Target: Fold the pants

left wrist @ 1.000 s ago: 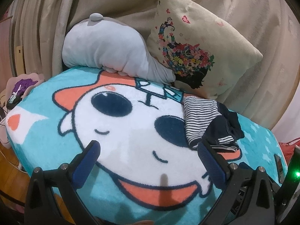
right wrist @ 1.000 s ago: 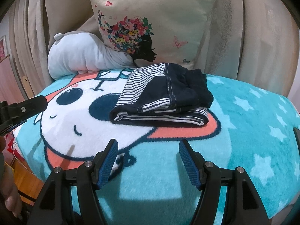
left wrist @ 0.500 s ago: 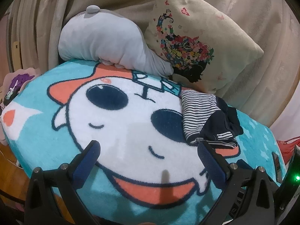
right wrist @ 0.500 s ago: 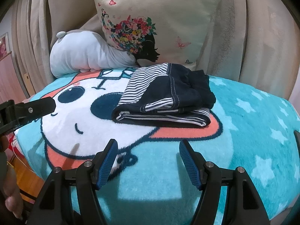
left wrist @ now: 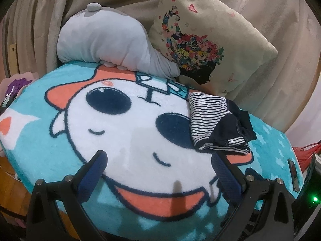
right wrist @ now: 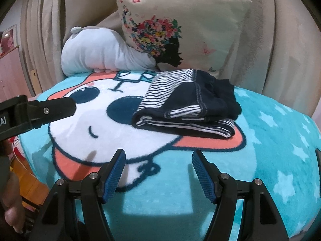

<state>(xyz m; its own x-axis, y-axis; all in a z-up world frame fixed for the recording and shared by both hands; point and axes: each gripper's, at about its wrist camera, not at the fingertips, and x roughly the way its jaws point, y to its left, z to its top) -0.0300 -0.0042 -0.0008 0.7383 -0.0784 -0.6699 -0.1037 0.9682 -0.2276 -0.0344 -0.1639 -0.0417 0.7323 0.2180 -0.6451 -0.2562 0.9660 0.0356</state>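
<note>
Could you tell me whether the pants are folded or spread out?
Folded: the pants lie as a compact stack of layers on the blanket.

A: Item one, the pants (right wrist: 186,104): how are they recorded?

B: Navy, with panels striped white and navy; pale stitching is noted along one seam.

A: The blanket (right wrist: 270,156) beneath?

B: Turquoise, scattered with lighter stars; a white cartoon face outlined in navy, with coral ears and tongue, is shown ahead of the right gripper (right wrist: 158,168).

A: Its pads?

B: Blue, on black fingers.

A: Beyond the pants?

B: A cream cushion (right wrist: 210,26) printed with multicoloured flowers, a black silhouette and pink butterflies; a pale grey plush (right wrist: 100,52); beige curtains (right wrist: 284,40).
</note>
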